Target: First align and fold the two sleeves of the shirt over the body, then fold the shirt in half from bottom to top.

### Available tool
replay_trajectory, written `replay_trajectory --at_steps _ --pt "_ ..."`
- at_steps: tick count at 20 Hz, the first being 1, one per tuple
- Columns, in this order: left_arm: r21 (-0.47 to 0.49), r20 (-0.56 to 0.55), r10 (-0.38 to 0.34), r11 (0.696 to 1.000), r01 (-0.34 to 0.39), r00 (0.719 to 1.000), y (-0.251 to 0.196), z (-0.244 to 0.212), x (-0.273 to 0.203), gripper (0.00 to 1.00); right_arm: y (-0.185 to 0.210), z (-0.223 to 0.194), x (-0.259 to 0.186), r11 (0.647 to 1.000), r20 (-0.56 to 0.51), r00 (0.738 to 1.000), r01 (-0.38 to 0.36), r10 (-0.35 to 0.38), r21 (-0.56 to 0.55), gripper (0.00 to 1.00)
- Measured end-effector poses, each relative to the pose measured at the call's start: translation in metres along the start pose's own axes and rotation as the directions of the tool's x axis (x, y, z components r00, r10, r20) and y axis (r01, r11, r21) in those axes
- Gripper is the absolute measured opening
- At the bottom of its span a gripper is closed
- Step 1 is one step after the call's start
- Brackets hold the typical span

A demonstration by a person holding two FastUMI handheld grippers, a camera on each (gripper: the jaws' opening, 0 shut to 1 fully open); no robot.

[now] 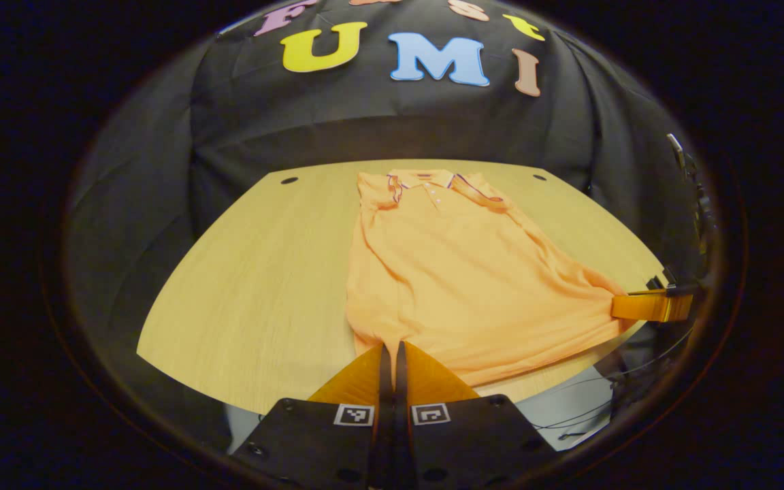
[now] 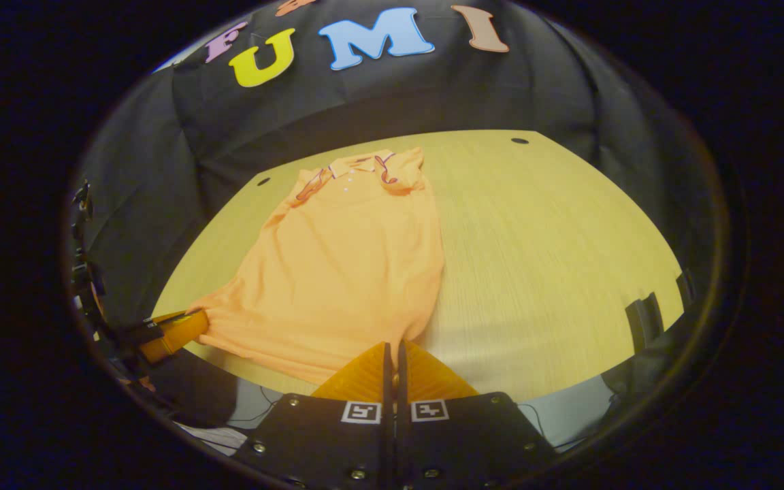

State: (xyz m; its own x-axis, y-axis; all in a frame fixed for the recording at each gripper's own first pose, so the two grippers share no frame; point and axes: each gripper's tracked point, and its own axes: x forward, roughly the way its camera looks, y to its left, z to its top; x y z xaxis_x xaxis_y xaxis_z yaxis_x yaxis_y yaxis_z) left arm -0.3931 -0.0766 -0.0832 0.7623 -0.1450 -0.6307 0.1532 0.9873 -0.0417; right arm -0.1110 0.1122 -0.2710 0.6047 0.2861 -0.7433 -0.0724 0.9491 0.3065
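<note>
I see the orange polo shirt lying flat on the tabletop, collar at the far edge, sleeves tucked in. Left claw is clamped on the shirt's near hem corner; right claw is pinching the hem's other corner, both with fingers together.

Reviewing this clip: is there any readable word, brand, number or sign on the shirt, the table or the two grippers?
Shirt: no readable text; any small mark is too blurred to tell.
Table: none.
Left gripper, shut on the shirt's hem: two square black-and-white code markers, no words or numbers.
Right gripper, also shut on the hem: two markers of the same kind, no words or numbers.
</note>
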Motion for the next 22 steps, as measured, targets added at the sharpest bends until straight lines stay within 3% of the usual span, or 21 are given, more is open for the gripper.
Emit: replay_trajectory --at_steps 8,15,22 --pt "0.018 0.124 0.021 1.0 -0.023 0.992 0.001 0.102 0.018 0.06 0.014 0.1 0.001 0.995 0.143 0.989 -0.011 0.026 -0.104 0.01" --pt "-0.083 0.152 0.005 0.996 0.008 0.988 0.01 0.166 0.07 0.06 0.012 0.178 0.037 0.997 0.208 0.978 -0.003 0.02 -0.08 0.02" --pt "-0.062 0.182 -0.021 0.997 0.033 0.983 0.018 0.225 0.131 0.06 0.016 0.239 0.086 0.993 0.24 0.971 0.039 -0.011 -0.112 0.02"
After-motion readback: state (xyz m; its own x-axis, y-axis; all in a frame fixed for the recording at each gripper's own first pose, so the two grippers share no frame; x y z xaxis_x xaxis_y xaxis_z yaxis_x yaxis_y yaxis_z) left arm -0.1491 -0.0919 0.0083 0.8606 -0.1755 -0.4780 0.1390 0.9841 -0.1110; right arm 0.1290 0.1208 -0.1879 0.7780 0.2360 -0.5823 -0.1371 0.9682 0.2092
